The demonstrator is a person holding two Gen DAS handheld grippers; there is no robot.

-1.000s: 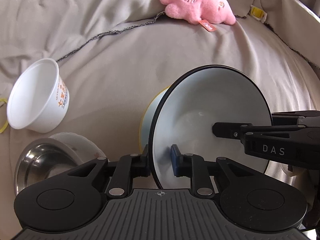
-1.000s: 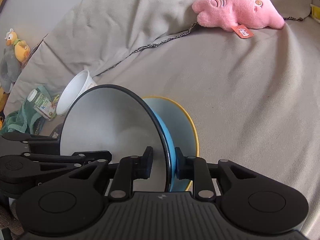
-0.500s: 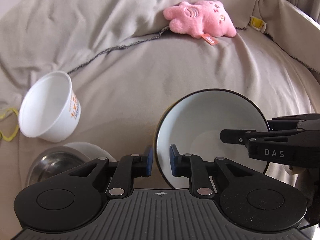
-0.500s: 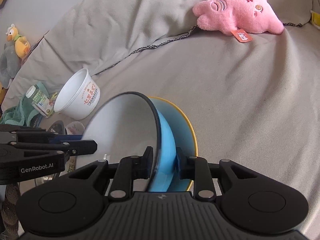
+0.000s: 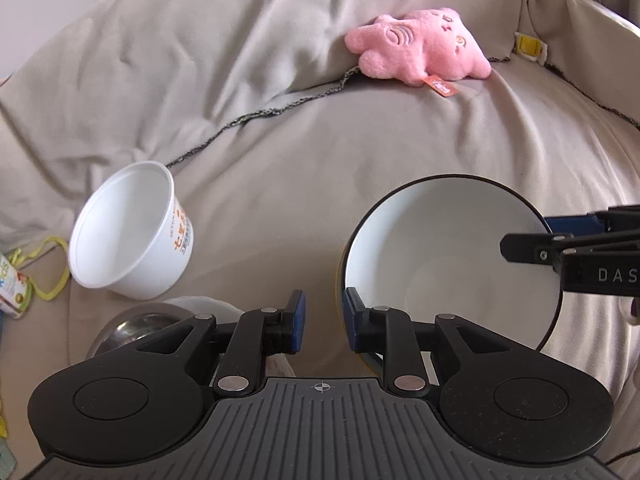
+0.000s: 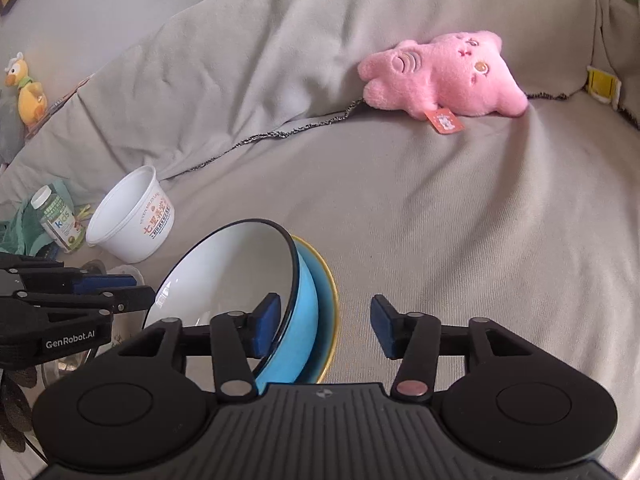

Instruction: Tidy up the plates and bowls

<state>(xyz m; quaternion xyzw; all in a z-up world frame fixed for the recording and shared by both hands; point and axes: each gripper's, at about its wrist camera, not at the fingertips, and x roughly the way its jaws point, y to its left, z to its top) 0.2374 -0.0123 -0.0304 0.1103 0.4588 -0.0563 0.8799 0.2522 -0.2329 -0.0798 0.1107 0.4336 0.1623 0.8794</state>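
Both grippers have let go w/in the last 1 s: left gripper point(image 5: 323, 322) and right gripper point(image 6: 325, 326) are sitting wide open, holding nothing. Blue bowl point(image 6: 256, 300) is now resting tilted on the yellow-rimmed plate point(image 6: 329, 304) on the sofa point(image 6: 460, 220); stacking probably done.

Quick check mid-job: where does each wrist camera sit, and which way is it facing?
Left wrist: behind the open left gripper, facing the sofa; blue bowl to its right, right gripper entering from the right edge.
Right wrist: behind the open right gripper, same heading; blue bowl to its left, left gripper at the left edge.
Shared: bowl, white cup, pink plush.
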